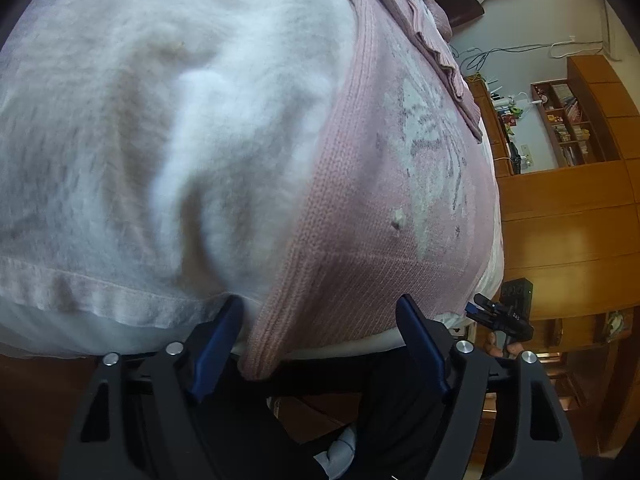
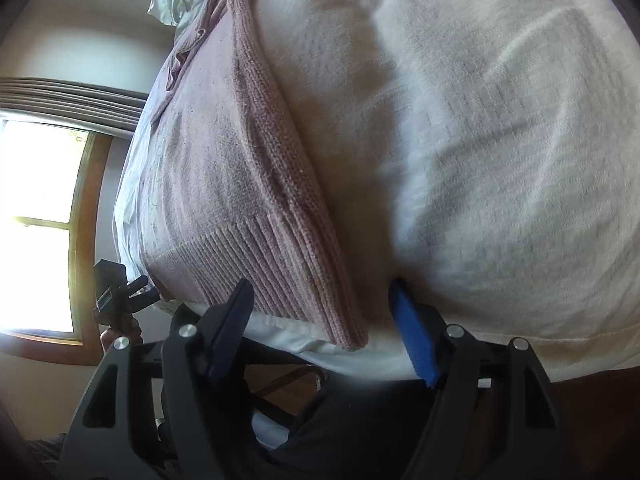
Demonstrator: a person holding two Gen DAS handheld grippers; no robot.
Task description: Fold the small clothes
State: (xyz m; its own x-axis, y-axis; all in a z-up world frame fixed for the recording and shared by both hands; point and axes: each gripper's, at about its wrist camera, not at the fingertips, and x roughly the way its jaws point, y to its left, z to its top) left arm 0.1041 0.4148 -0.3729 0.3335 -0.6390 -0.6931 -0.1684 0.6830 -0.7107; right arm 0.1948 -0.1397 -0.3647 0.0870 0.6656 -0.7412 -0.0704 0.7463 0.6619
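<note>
The left gripper (image 1: 320, 312) is standing with its jaws spread wide, the blue pads (image 1: 216, 344) well apart. Between them the near corner of a pink sweater (image 1: 360, 220) is hanging over the bed's edge; neither pad is pinching it. The right gripper (image 2: 320, 300) is likewise gaping, released, with the sweater's ribbed hem (image 2: 280, 280) lying in the gap between its fingers. One blue pad (image 2: 412, 340) is sitting just beside a white cloth (image 2: 460, 140).

Beyond the fingers, the sweater is lying flat on a white sheet (image 1: 100, 332) near the bed's front edge. The white cloth, a fuzzy garment with a stitched hem (image 1: 92, 288), is lying beside the sweater and overlapping its long edge. A pale pattern (image 1: 432, 140) is showing on the knit in the left view. Further off, the sweater's far end is bunching into folds (image 1: 424, 20).

In the left view, the other gripper (image 1: 500, 312) is showing at the right, held by a hand (image 1: 500, 348). In the right view, its counterpart (image 2: 120, 292) is showing at the left.

Farthest off, wooden shelves (image 1: 568, 120) are standing against a wall, and a bright window (image 2: 36, 220) is glaring in the right view.
</note>
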